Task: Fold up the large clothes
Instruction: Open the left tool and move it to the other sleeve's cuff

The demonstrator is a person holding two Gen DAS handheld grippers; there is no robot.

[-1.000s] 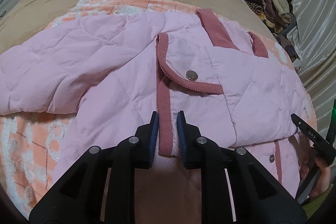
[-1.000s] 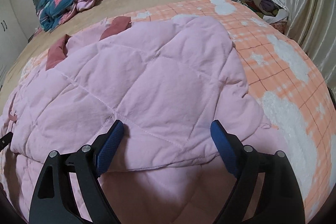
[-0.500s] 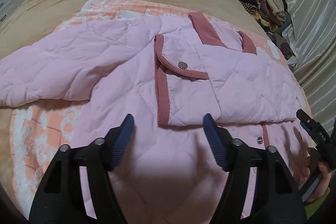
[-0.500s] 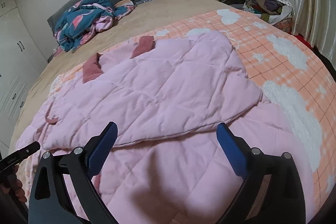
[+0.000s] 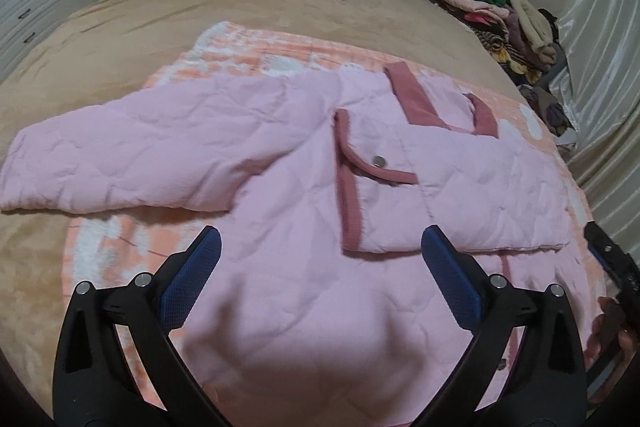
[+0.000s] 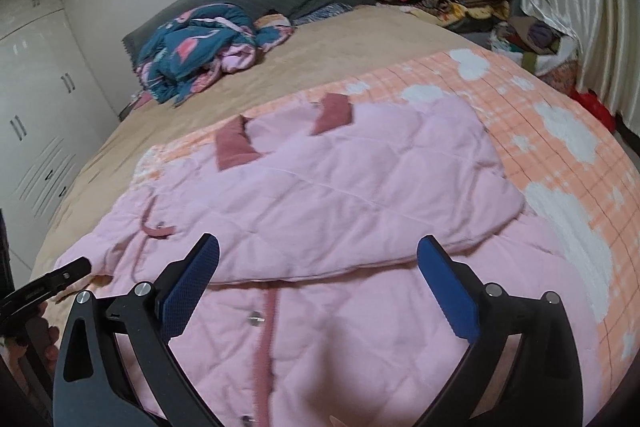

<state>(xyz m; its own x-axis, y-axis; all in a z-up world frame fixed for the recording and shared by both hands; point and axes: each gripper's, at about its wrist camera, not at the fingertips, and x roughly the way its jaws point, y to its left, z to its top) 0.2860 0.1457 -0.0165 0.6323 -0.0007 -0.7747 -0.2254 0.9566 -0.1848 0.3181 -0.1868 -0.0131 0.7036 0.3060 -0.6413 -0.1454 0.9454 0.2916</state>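
A pink jacket (image 5: 304, 195) lies flat on the peach blanket (image 6: 560, 131) across the bed (image 5: 120, 39), one side folded over its front, the other sleeve (image 5: 120, 163) stretched out beyond the blanket's edge. The left tongs (image 5: 320, 267) hang above the jacket's hem, spread wide and empty. The right tongs (image 6: 318, 275) hang spread and empty over the jacket's folded edge, near its snap placket (image 6: 266, 327).

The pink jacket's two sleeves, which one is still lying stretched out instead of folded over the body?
The left sleeve of the pink jacket: it lies flat, reaching out over the tan bedspread. The right sleeve is folded across the chest.
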